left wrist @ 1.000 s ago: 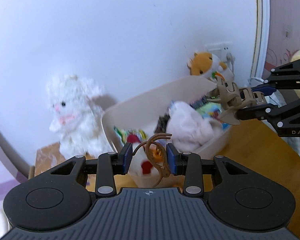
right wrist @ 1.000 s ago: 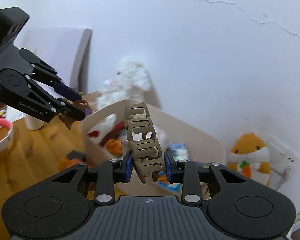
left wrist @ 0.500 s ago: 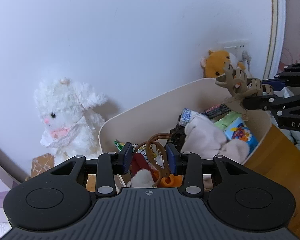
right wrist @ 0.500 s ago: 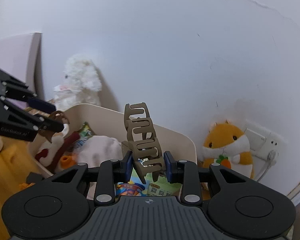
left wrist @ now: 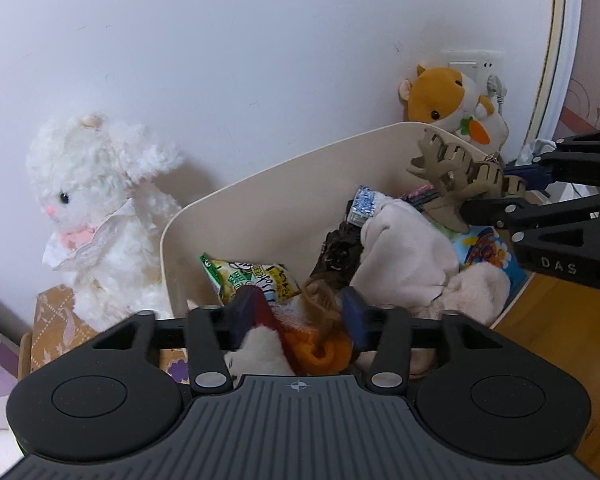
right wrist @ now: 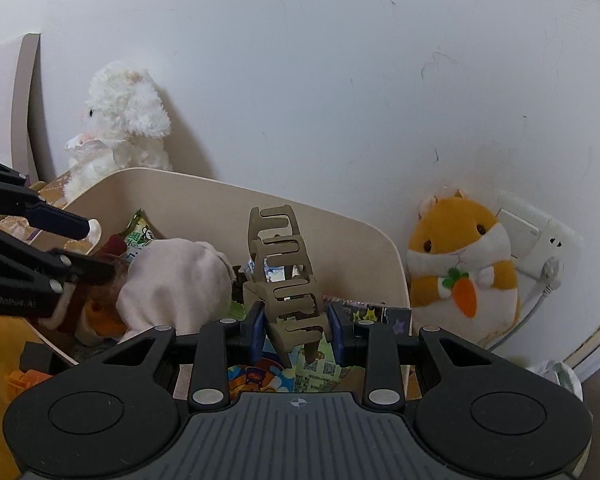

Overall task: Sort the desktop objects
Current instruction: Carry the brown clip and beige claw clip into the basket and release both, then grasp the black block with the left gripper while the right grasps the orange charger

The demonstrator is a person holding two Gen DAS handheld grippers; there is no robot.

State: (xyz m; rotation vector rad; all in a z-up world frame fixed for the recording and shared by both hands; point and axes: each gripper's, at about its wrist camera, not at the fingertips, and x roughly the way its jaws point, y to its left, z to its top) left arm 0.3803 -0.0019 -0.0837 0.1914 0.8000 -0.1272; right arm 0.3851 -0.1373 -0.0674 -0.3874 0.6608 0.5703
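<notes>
A cream bin (left wrist: 280, 184) holds snack packets, a pink cloth and small toys. My left gripper (left wrist: 298, 320) hangs over its near end with jaws opening. A small brown hair clip (left wrist: 320, 306), blurred, sits loose between the fingers, close to the right pad, and the pads do not press on it. My right gripper (right wrist: 298, 332) is shut on a taupe claw clip (right wrist: 286, 280), held upright over the bin's (right wrist: 204, 192) right end. From the left wrist view the taupe clip (left wrist: 456, 176) juts out of the right gripper (left wrist: 500, 196) above the bin's far right corner.
A white plush rabbit (left wrist: 96, 216) stands against the wall left of the bin, beside a patterned box (left wrist: 56, 320). An orange hamster plush (right wrist: 460, 272) sits to the right by a wall socket (right wrist: 536, 248) with a cable. Wooden tabletop (left wrist: 548, 320) shows on the right.
Both grippers have come forward and down over the bin. The left jaws have spread, and the brown clip has dropped lower between them. The taupe clip stays gripped.
</notes>
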